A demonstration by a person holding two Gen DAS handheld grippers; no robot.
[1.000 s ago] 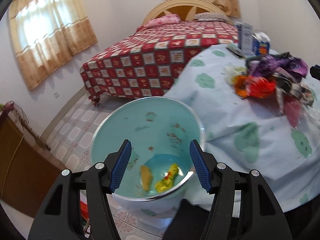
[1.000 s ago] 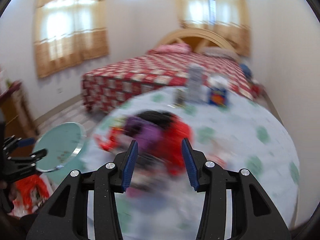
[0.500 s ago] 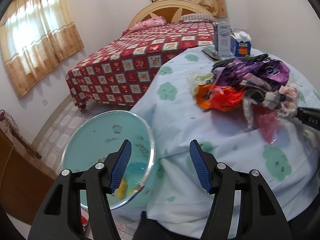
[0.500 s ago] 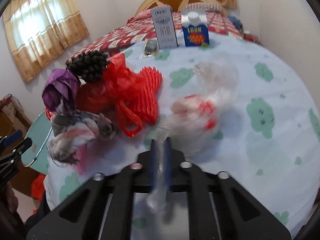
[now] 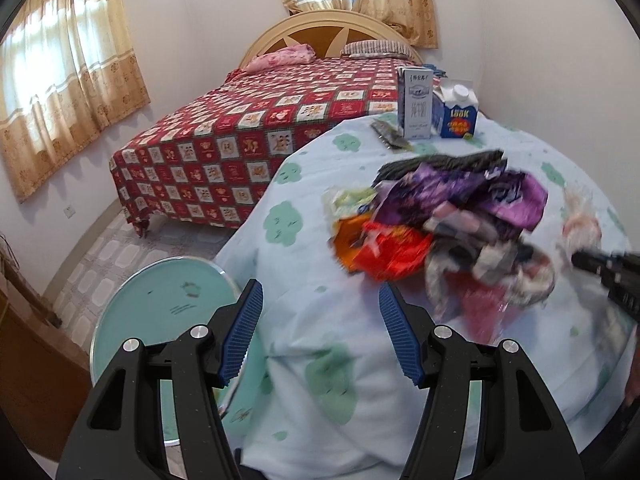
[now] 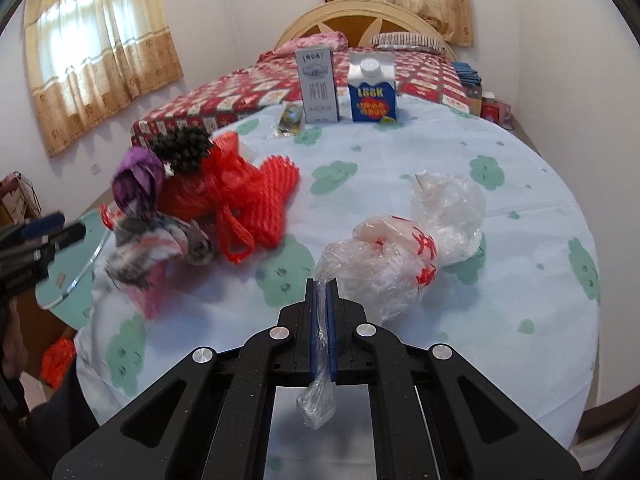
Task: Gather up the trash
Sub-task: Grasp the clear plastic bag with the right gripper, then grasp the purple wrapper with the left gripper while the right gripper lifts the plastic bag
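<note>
I've got a bed (image 5: 256,140) with a red checked cover at the back of the room, a pink pillow (image 5: 282,56) and a striped pillow (image 5: 376,48) up against its headboard (image 5: 320,34). Curtains (image 5: 60,92) hang on the left wall and more over the far window, and a tiled floor (image 5: 100,256) runs between the bed and a wooden cabinet (image 5: 32,364) at my left edge.
</note>
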